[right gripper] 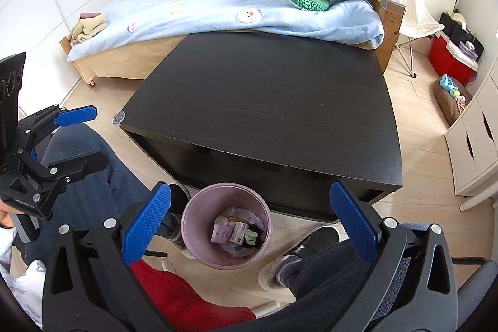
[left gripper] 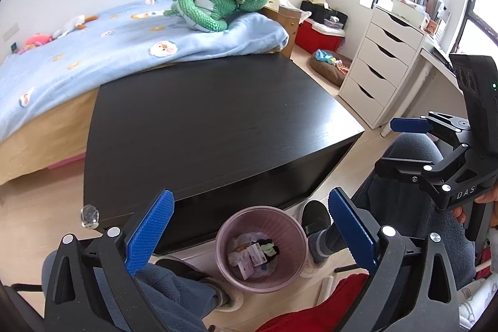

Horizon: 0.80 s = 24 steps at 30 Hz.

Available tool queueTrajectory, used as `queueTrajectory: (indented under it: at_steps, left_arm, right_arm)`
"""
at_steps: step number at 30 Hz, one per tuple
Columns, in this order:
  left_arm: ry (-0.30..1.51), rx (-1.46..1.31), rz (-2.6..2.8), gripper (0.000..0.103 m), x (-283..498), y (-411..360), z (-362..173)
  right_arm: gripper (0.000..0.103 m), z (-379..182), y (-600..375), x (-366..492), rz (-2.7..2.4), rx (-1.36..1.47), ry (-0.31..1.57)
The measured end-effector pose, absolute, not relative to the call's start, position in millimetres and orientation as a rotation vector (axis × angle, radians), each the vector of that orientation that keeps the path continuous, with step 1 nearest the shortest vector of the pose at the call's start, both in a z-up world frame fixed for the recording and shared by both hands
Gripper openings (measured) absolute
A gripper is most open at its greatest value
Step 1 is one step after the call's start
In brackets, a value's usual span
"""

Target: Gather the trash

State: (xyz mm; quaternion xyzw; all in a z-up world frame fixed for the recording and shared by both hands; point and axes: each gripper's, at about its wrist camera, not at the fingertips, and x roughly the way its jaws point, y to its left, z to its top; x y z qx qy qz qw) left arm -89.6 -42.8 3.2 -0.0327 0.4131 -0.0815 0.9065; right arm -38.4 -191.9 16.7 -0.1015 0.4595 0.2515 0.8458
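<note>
Left gripper (left gripper: 249, 234): jaws standing wide apart, gripping nothing, hanging over the bin.
Right gripper (right gripper: 249, 226): jaws also spread, empty.
Bin (left gripper: 289, 227): sitting on the floor between the person's feet, against the black table (left gripper: 218, 120).
Trash (left gripper: 253, 255): lying inside the bin.

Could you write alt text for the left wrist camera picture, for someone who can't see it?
A pink wastebasket holding paper scraps stands on a wood floor between a seated person's feet, framed by the open blue fingers of the left gripper. Behind it are a bare black table and a bed with a blue blanket.
</note>
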Motion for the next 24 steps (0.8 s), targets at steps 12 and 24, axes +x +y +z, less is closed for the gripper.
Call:
queueTrajectory:
  at_steps: [12, 24]
  left_arm:
    - [0.828, -0.101, -0.110, 0.096, -72, -18, 8]
    - [0.794, -0.135, -0.108, 0.097, -27, 9, 15]
  right_arm:
    - [0.100, 29, -188, -14, 0.508, -0.199, 0.914]
    - [0.100, 39, -167, 47, 0.534, -0.188, 0.870]
